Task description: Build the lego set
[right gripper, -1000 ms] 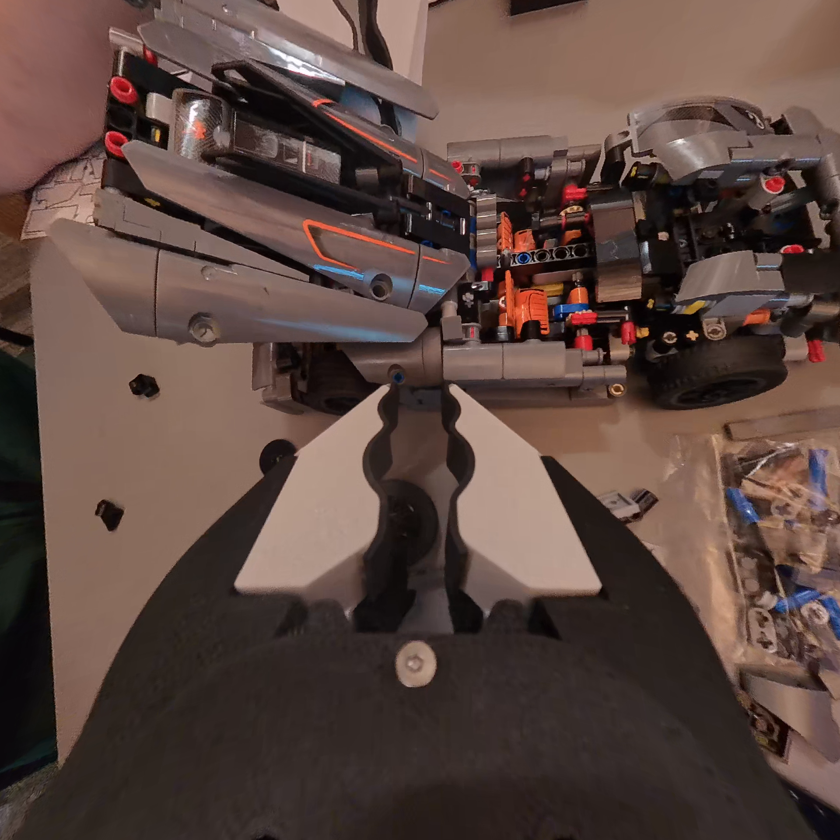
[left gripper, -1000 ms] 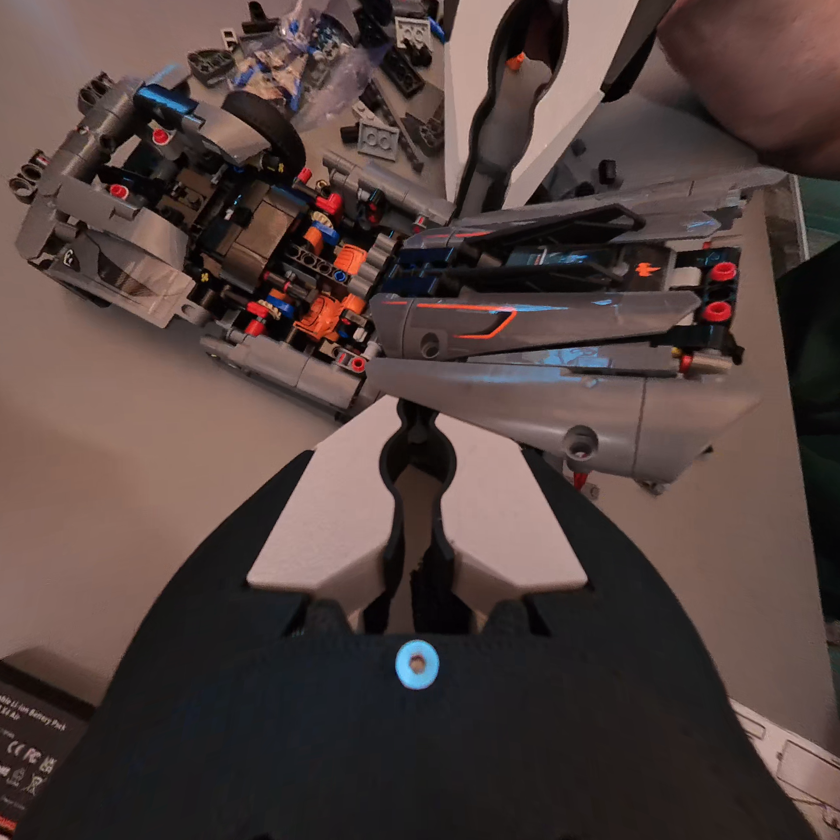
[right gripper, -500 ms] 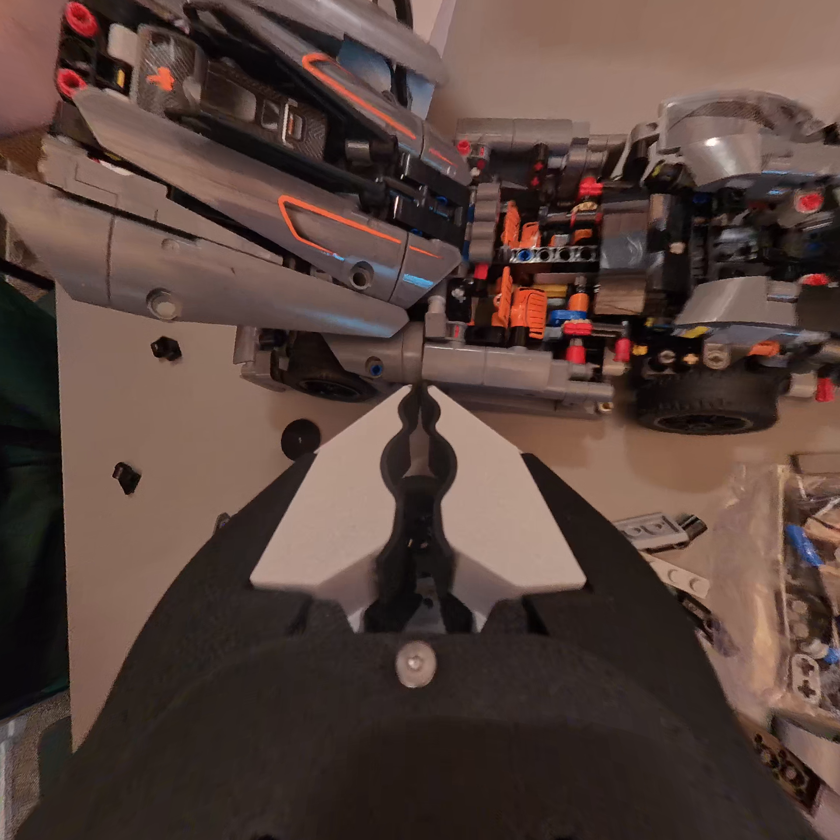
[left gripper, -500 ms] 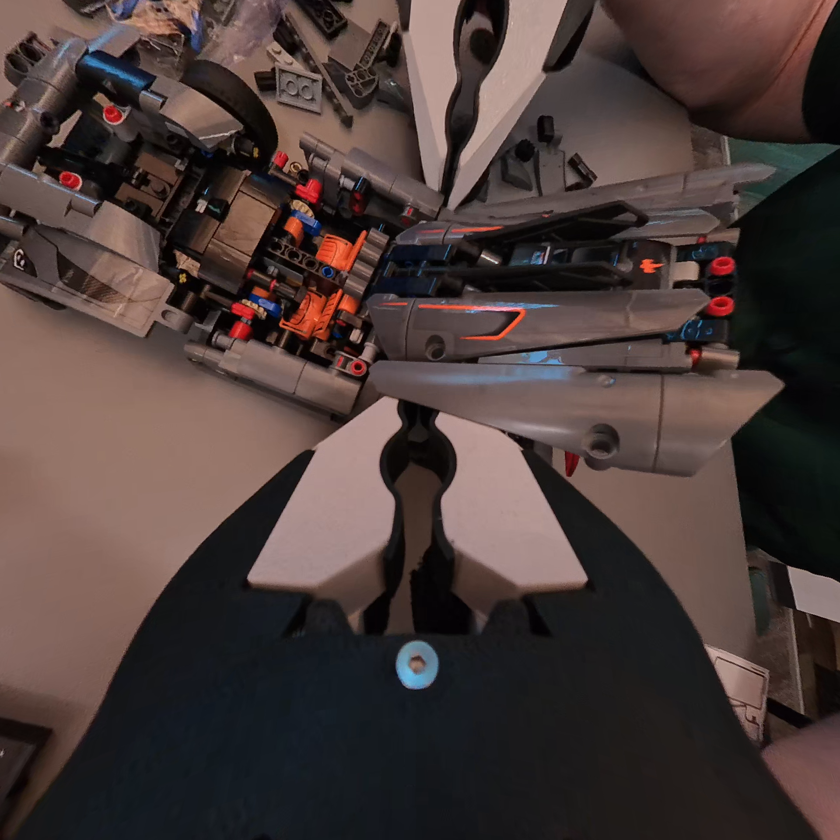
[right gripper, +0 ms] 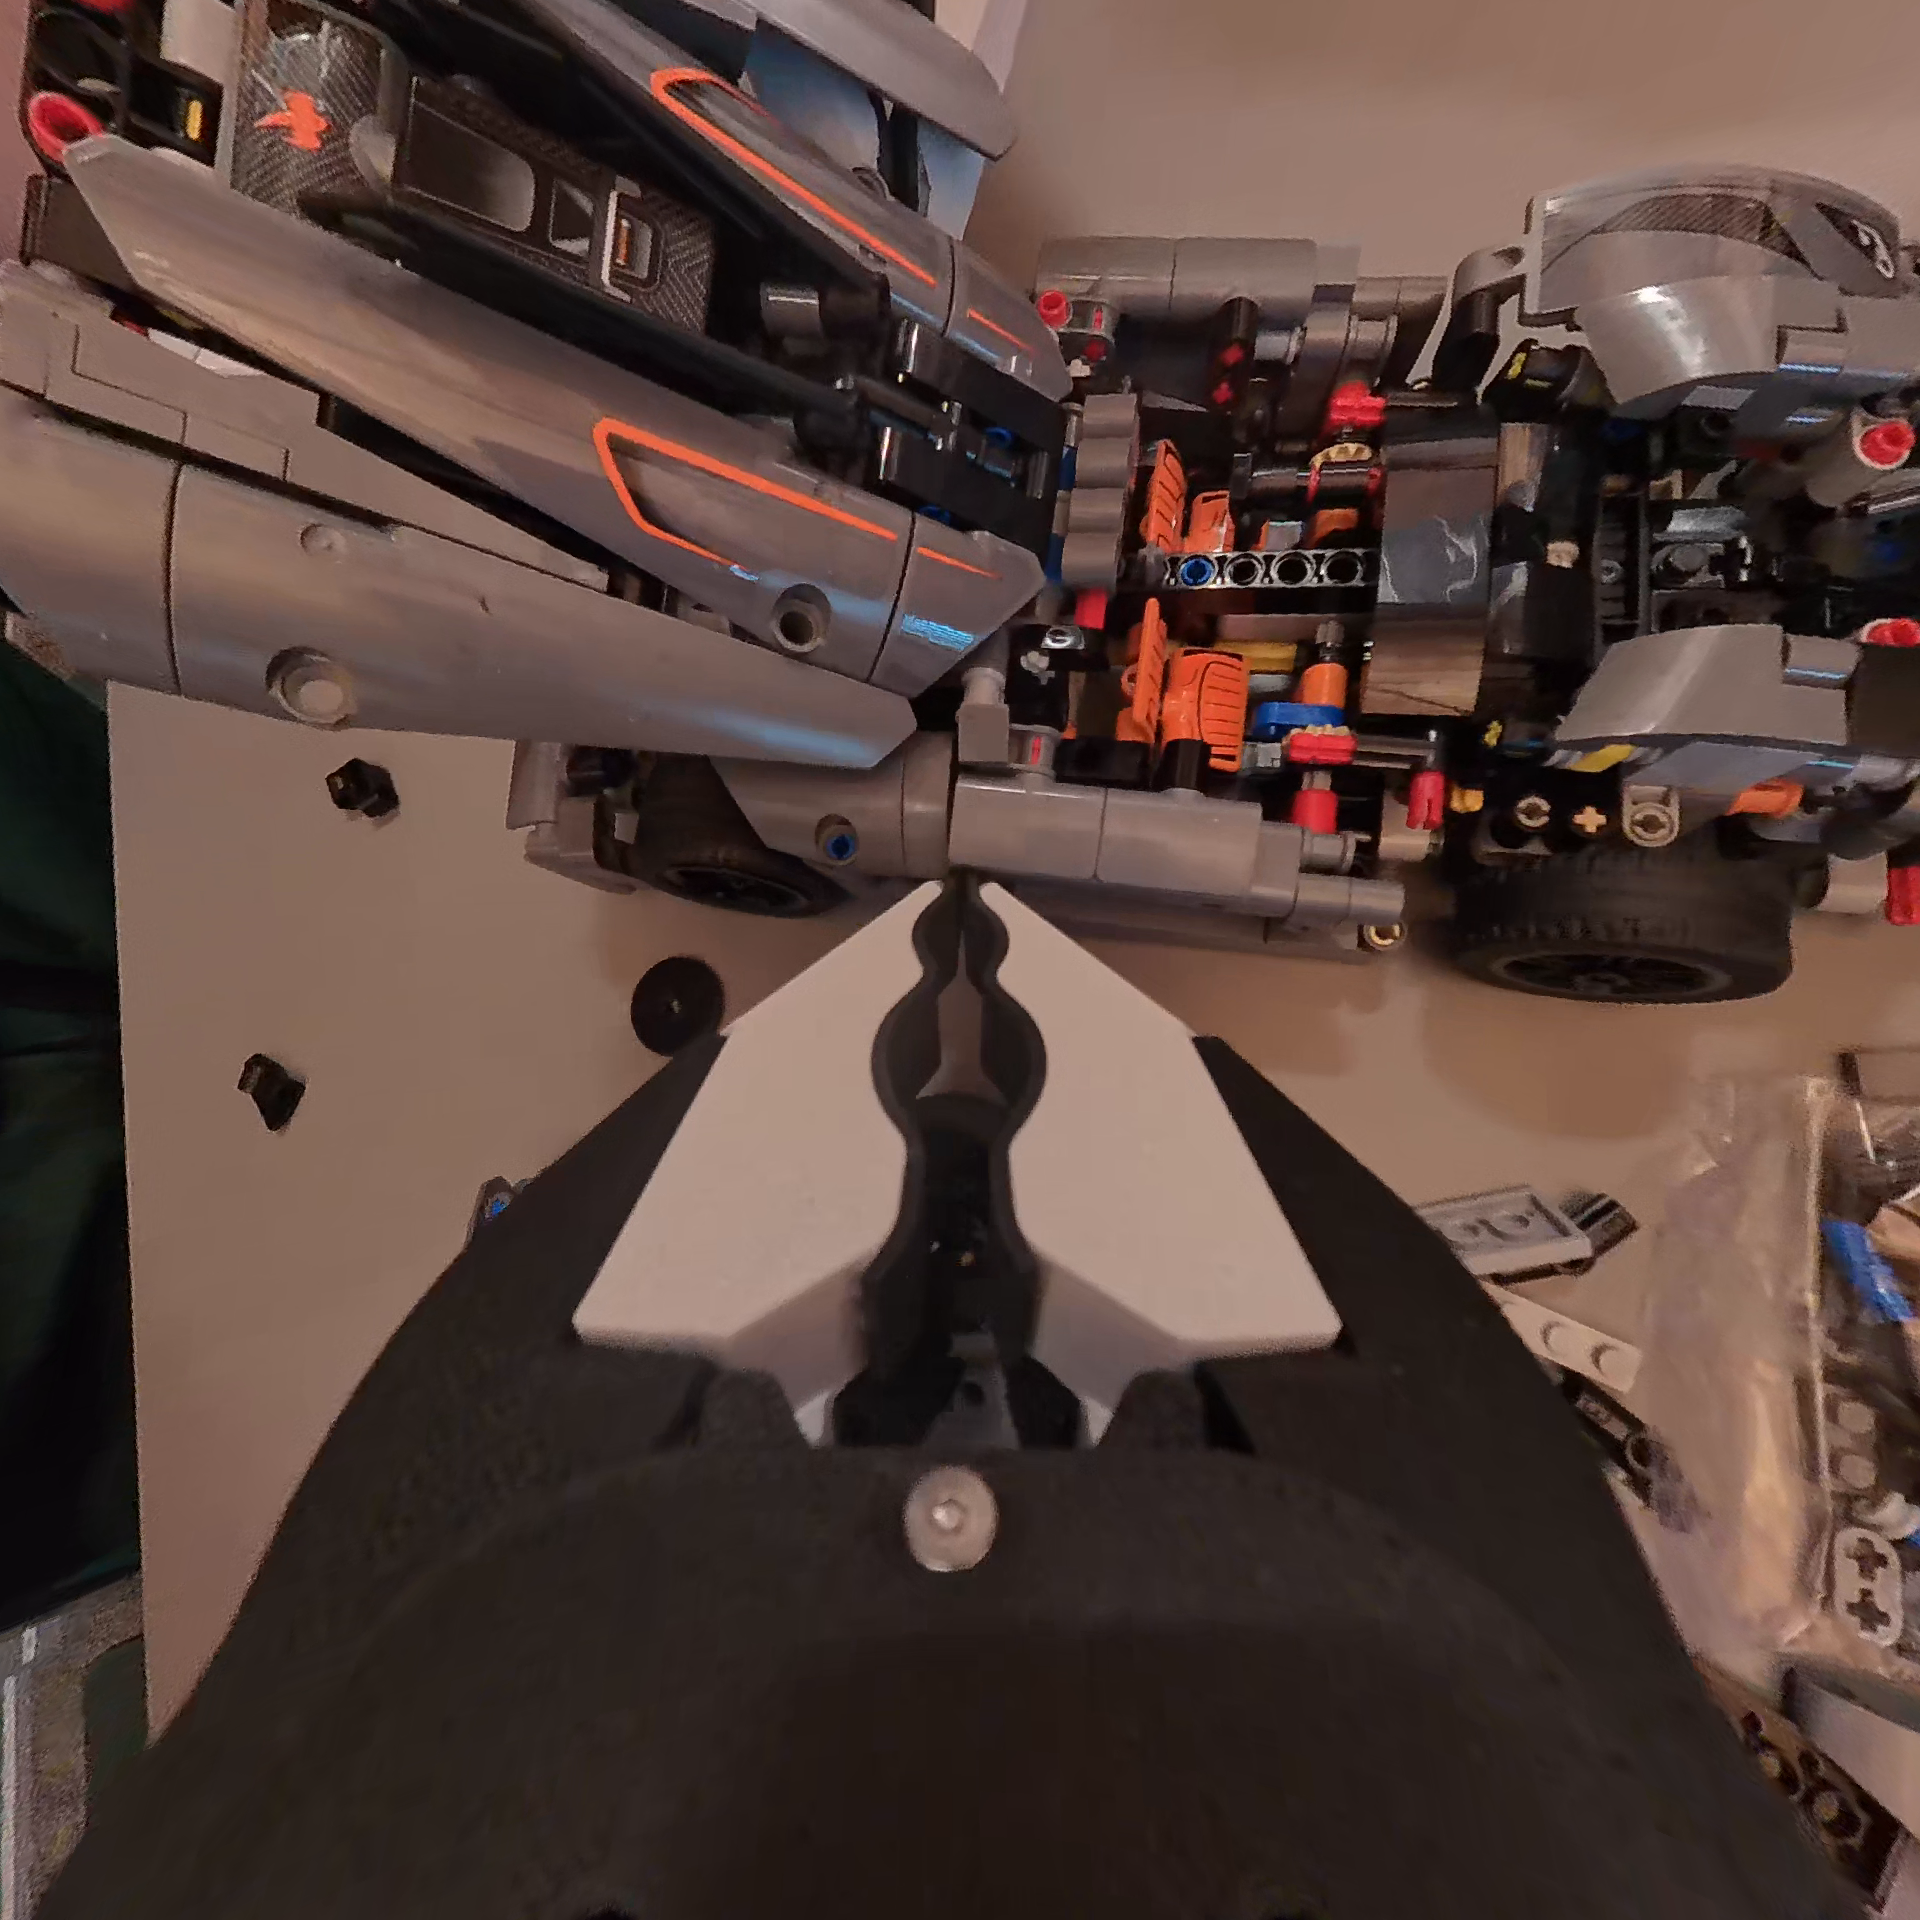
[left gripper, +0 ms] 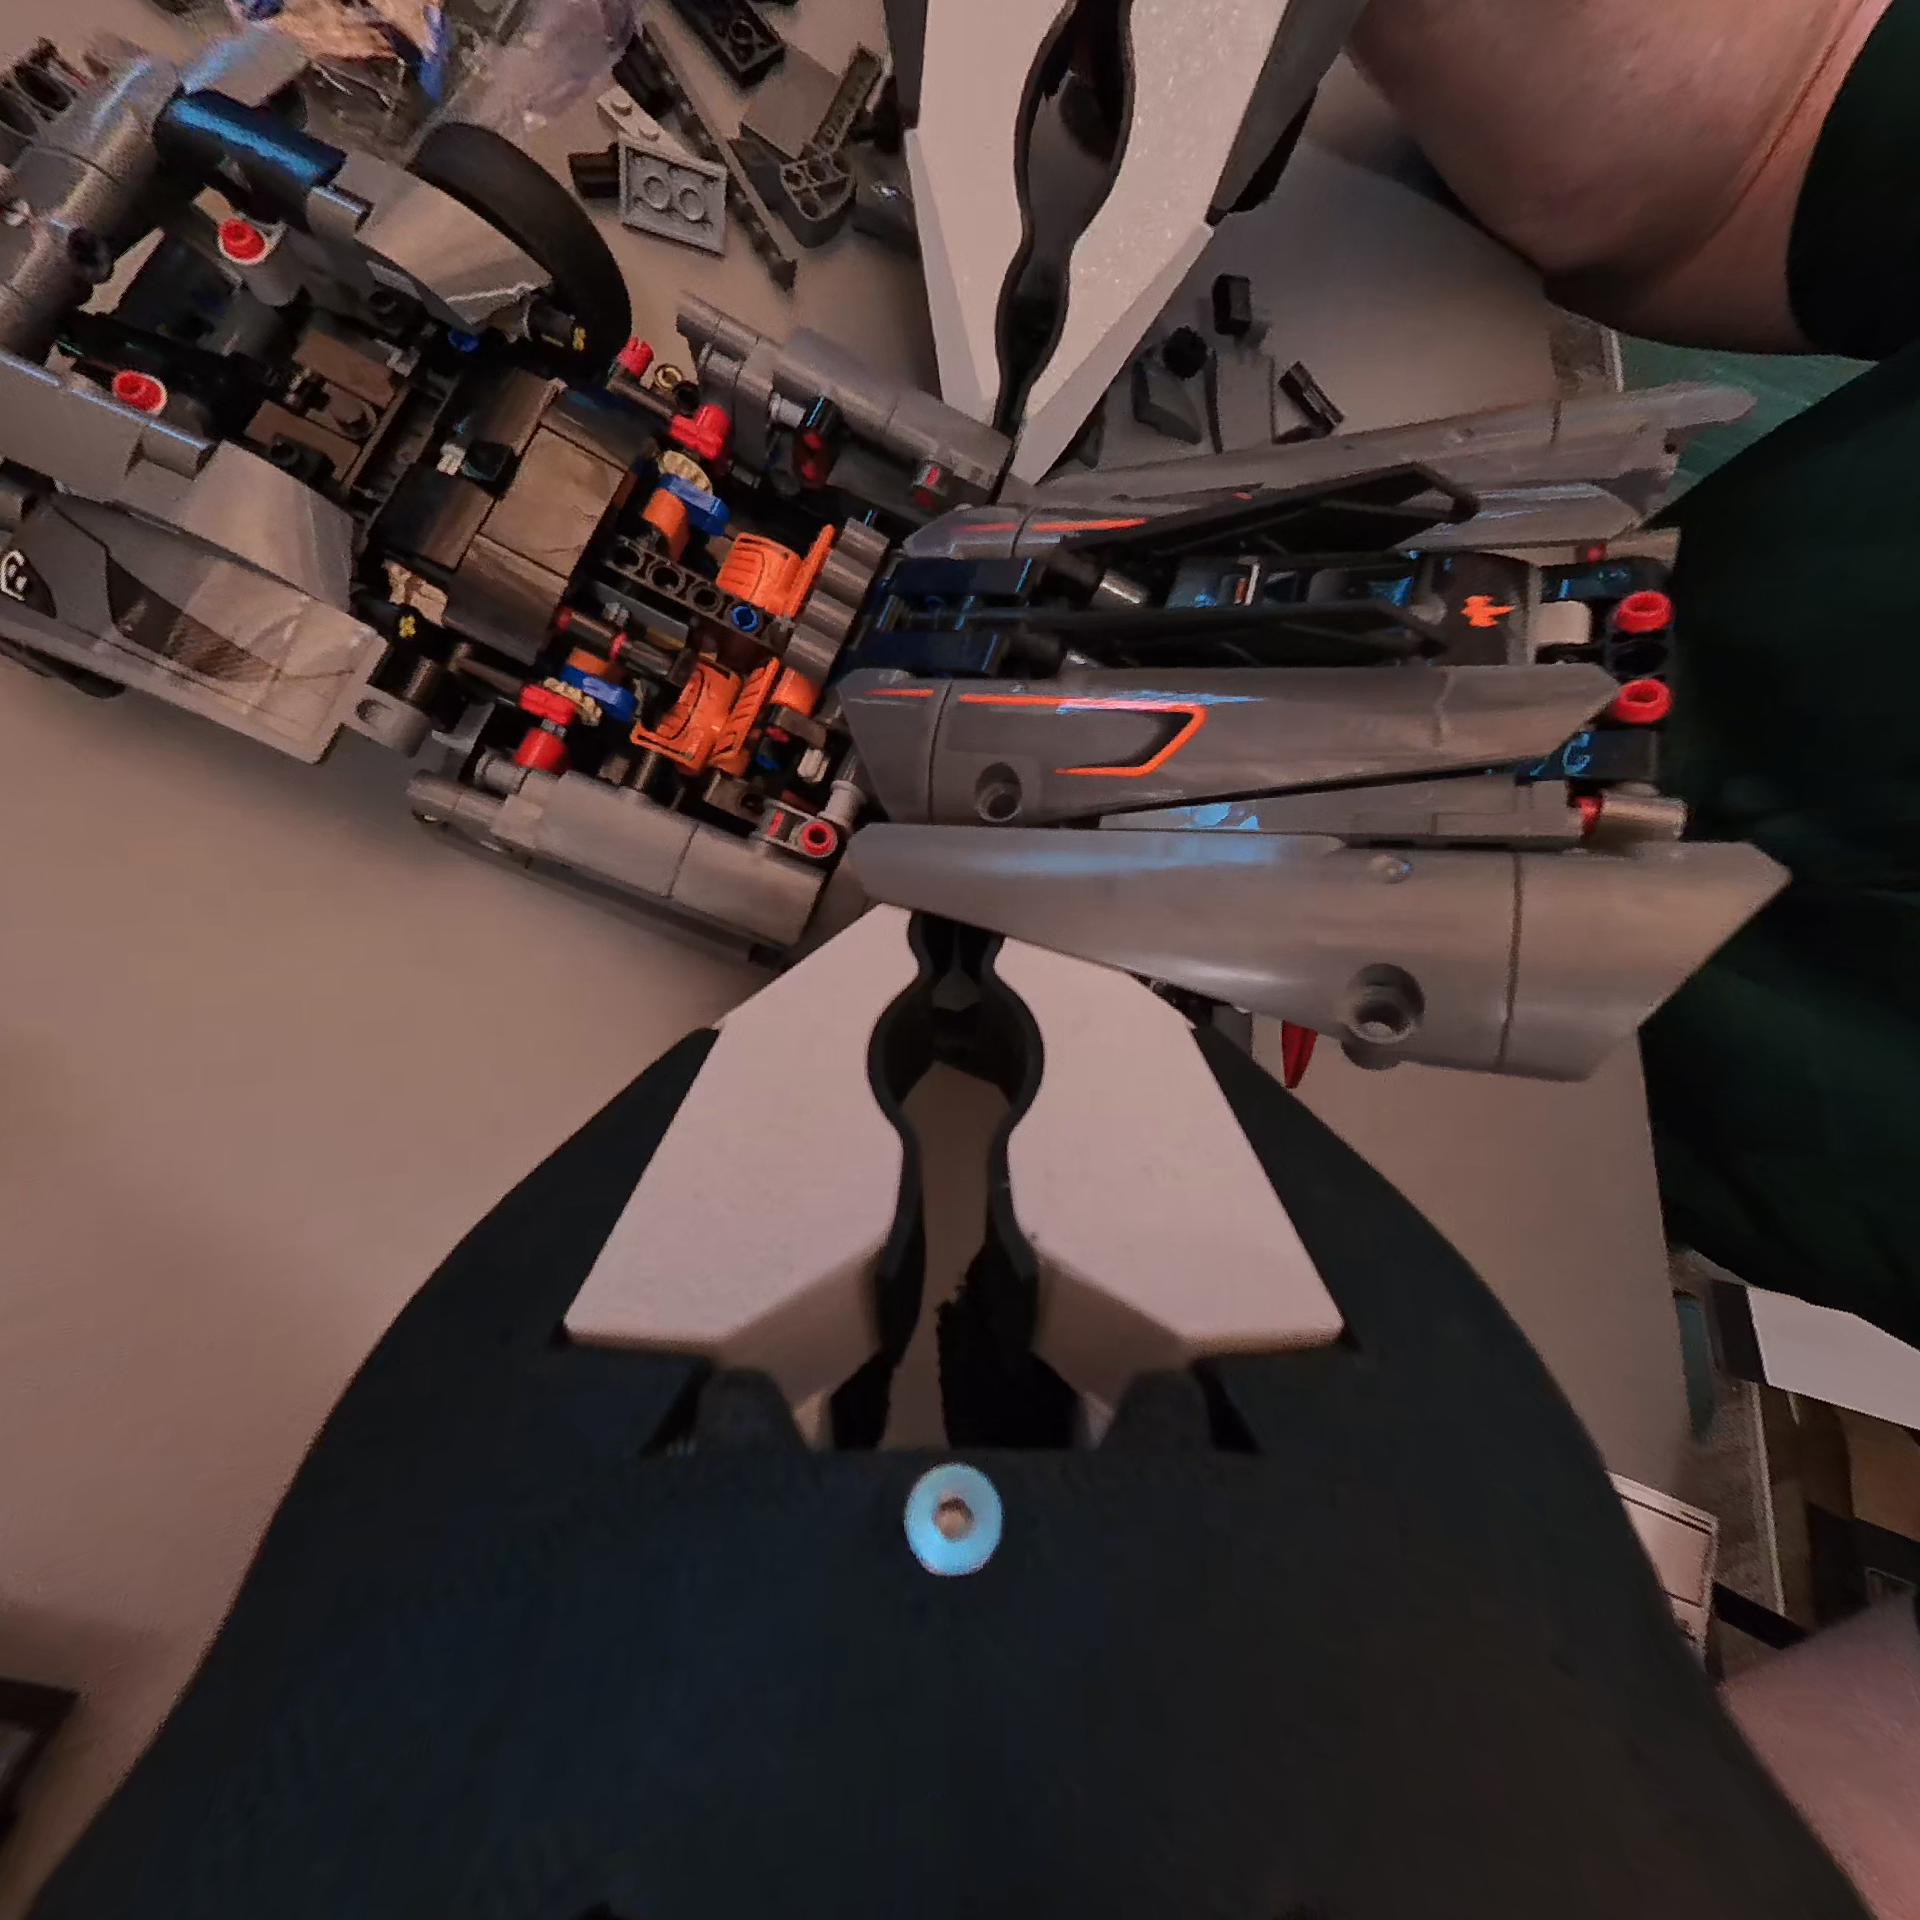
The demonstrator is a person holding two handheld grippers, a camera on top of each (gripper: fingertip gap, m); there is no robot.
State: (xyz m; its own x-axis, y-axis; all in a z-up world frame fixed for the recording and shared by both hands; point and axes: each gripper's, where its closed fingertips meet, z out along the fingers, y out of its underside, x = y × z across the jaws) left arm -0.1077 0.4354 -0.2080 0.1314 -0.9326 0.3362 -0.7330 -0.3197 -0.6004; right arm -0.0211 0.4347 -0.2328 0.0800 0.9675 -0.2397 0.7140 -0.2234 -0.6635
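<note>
A grey lego car with orange and black insides (left gripper: 623,582) lies on the table; it also shows in the right wrist view (right gripper: 1299,623). A long grey rear body section with orange lines (left gripper: 1247,904) hangs over the car's back end and past the table edge (right gripper: 468,623). My left gripper (left gripper: 951,925) is shut on the lower edge of this section; its tips are hidden under the panel. My right gripper (right gripper: 961,894) is shut, with its tips against the car's grey side beam (right gripper: 1101,842). It also shows across the car in the left wrist view (left gripper: 1006,457).
Loose grey and black parts (left gripper: 665,192) lie beyond the car. A clear bag of parts (right gripper: 1849,1351) lies at the right. Small black pieces (right gripper: 358,784) and a black disc (right gripper: 675,1003) lie near the table's left edge (right gripper: 120,1143). A person's arm (left gripper: 1610,156) is close. Spacing between my two grippers at the tips: around 10 centimetres.
My right gripper has closed its jaws and moved in until the tips touch the car's side beam. My left gripper keeps its hold on the rear body section.
</note>
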